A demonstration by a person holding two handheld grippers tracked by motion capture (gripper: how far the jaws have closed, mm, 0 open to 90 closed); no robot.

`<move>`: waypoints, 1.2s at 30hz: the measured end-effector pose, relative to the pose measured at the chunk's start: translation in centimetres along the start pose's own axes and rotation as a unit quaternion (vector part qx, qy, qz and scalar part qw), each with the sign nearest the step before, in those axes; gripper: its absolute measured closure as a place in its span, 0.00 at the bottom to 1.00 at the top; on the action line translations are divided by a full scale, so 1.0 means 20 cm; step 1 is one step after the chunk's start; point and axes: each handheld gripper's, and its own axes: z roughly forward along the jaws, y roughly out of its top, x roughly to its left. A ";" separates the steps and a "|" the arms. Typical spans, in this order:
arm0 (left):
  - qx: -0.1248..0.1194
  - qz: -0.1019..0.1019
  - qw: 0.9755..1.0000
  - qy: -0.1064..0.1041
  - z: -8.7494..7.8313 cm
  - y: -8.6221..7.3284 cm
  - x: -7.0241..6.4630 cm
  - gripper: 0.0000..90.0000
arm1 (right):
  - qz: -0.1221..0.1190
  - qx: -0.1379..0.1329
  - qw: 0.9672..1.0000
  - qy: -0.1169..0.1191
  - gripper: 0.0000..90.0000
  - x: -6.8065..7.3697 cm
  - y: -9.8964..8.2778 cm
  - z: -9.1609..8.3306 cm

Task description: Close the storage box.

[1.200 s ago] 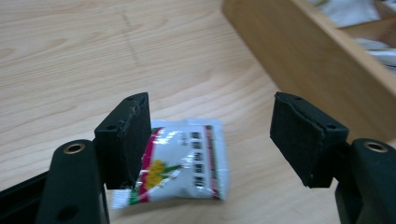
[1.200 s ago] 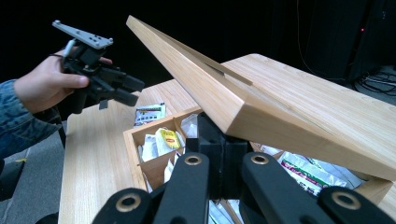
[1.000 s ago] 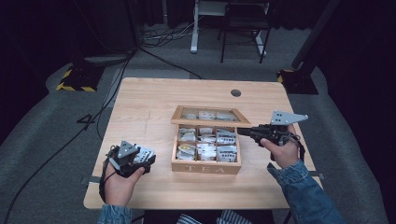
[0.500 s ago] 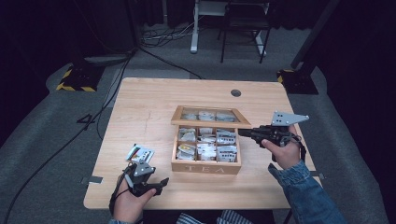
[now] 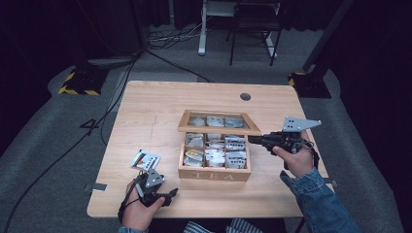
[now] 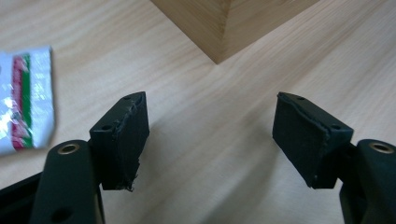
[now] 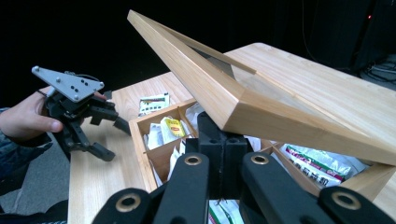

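Observation:
A wooden tea box (image 5: 214, 174) marked TEA stands mid-table, its glass-paned lid (image 5: 218, 128) raised. My right gripper (image 5: 251, 139) is shut, its tip at the lid's right front corner. In the right gripper view the closed pads (image 7: 223, 135) sit just under the lid's edge (image 7: 210, 88), above compartments of tea bags (image 7: 170, 128). My left gripper (image 5: 170, 195) hovers low near the table's front edge, open with nothing between its pads (image 6: 123, 140); its jaws have just been opening a little. A red-and-green tea packet (image 5: 145, 159) lies flat on the table, left of the box.
The box's near corner (image 6: 219, 28) lies just ahead of the left jaws, the packet (image 6: 25, 100) to their left. A round cable hole (image 5: 245, 96) sits at the table's back. Cables, a chair and stands are on the dark floor beyond.
My left hand has drawn back and down toward the table's front edge, leaving the tea packet lying on the table. The right gripper and the lid have not moved.

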 end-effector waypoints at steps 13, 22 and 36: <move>0.001 0.006 1.000 0.006 0.02 0.02 0.00 0.30 | 0.020 0.034 0.999 0.017 1.00 0.00 0.00 0.00; 0.001 0.004 1.000 0.007 0.02 0.02 0.00 0.30 | 0.025 0.078 0.997 0.009 1.00 0.03 0.00 -0.03; 0.001 0.004 1.000 0.008 0.02 0.02 0.00 0.30 | 0.027 0.120 0.992 0.003 1.00 0.08 -0.04 -0.03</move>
